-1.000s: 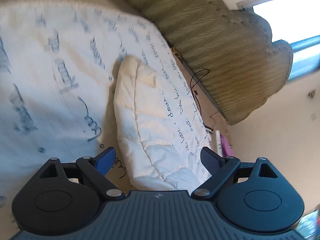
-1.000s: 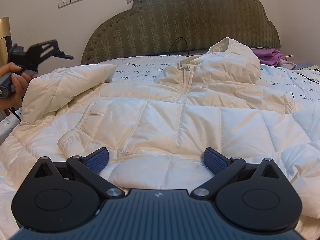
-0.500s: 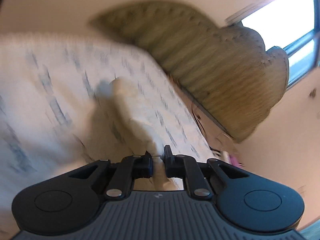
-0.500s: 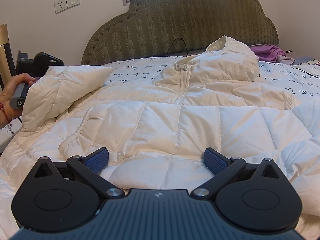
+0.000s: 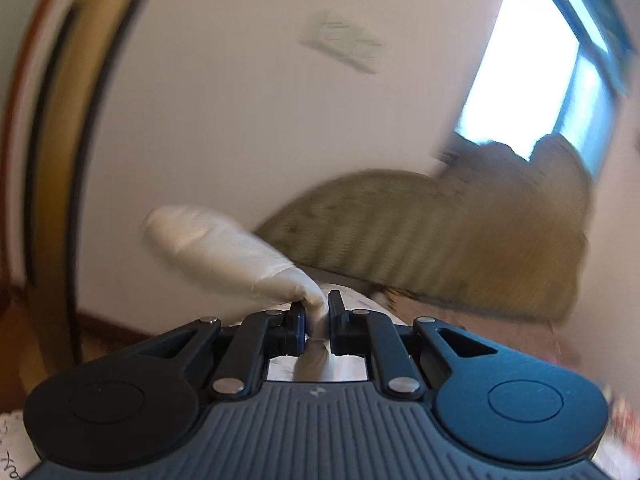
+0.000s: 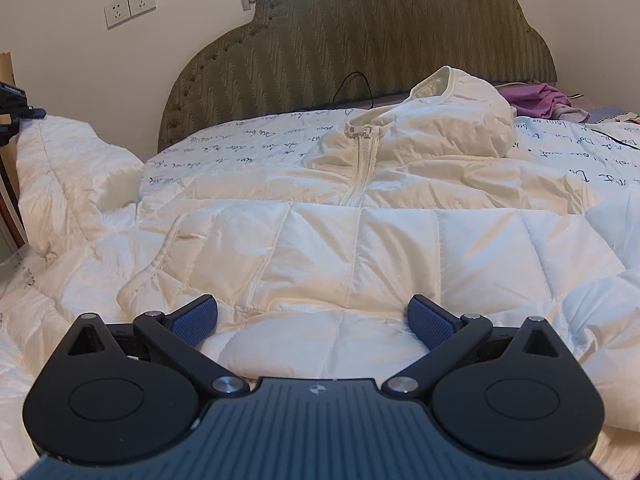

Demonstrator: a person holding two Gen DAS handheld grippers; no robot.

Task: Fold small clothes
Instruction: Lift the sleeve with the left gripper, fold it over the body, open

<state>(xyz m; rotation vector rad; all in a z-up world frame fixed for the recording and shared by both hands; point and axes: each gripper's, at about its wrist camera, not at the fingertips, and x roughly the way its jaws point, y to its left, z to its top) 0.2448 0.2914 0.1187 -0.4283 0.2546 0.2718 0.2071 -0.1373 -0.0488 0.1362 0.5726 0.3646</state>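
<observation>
A white quilted hooded jacket [image 6: 360, 248] lies face up on the bed, zip and hood toward the headboard. My left gripper [image 5: 317, 320] is shut on the jacket's sleeve [image 5: 224, 252], which sticks up and to the left of the jaws, lifted off the bed. In the right wrist view that raised sleeve [image 6: 68, 176] bulges at the left edge, with part of the left gripper [image 6: 12, 108] above it. My right gripper [image 6: 313, 320] is open, hovering low over the jacket's lower hem with nothing pinched.
A green padded headboard [image 6: 360, 40] backs the bed, and a white sheet with blue handwriting print [image 6: 248, 140] covers it. Purple clothes [image 6: 536, 100] lie at the far right. Wall sockets [image 6: 128, 6] and a black cable [image 6: 352, 84] sit near the headboard.
My left gripper closed on the sleeve, then rose and rolled, lifting the sleeve off the bed. The right gripper stayed where it was, still open.
</observation>
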